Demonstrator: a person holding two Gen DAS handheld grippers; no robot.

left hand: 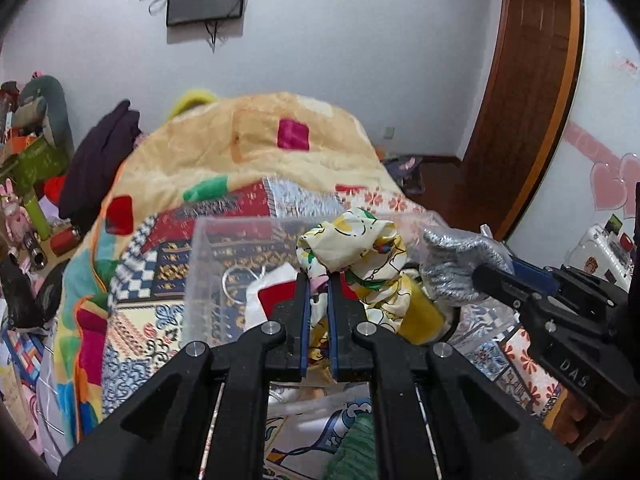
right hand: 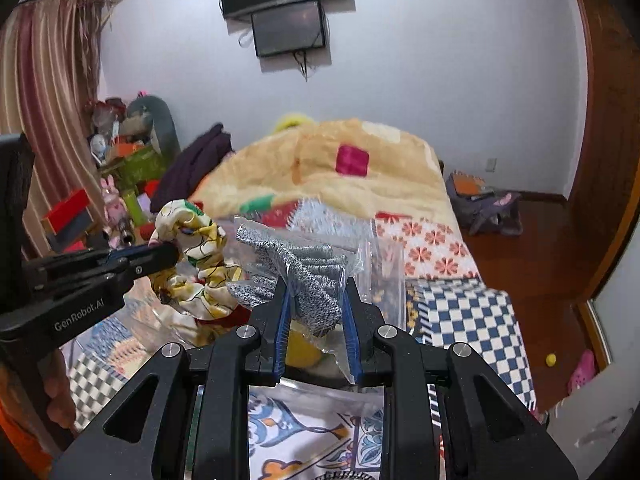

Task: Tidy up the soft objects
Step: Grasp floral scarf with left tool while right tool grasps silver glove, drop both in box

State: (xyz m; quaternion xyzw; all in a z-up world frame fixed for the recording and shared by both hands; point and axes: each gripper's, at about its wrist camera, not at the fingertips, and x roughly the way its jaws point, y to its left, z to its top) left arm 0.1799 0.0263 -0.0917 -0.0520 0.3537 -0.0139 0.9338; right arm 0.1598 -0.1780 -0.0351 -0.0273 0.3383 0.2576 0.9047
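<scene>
My left gripper (left hand: 319, 276) is shut on a yellow cartoon-print cloth (left hand: 360, 248) and holds it above a clear plastic box (left hand: 208, 264) on the bed. The cloth also shows in the right wrist view (right hand: 192, 248), pinched by the left gripper (right hand: 170, 254). My right gripper (right hand: 314, 292) is shut on a bagged grey knitted item (right hand: 304, 276). The grey item (left hand: 456, 260) also shows in the left wrist view, held by the right gripper (left hand: 484, 274) just right of the cloth. The box holds a white and red item (left hand: 268, 292).
A cream blanket with coloured squares (left hand: 248, 140) is heaped at the bed's far end. A cluttered shelf with toys (left hand: 32, 168) stands at the left. A dark garment (left hand: 104, 156) lies beside it. A wooden door (left hand: 528, 100) and floor (right hand: 532, 248) are at the right.
</scene>
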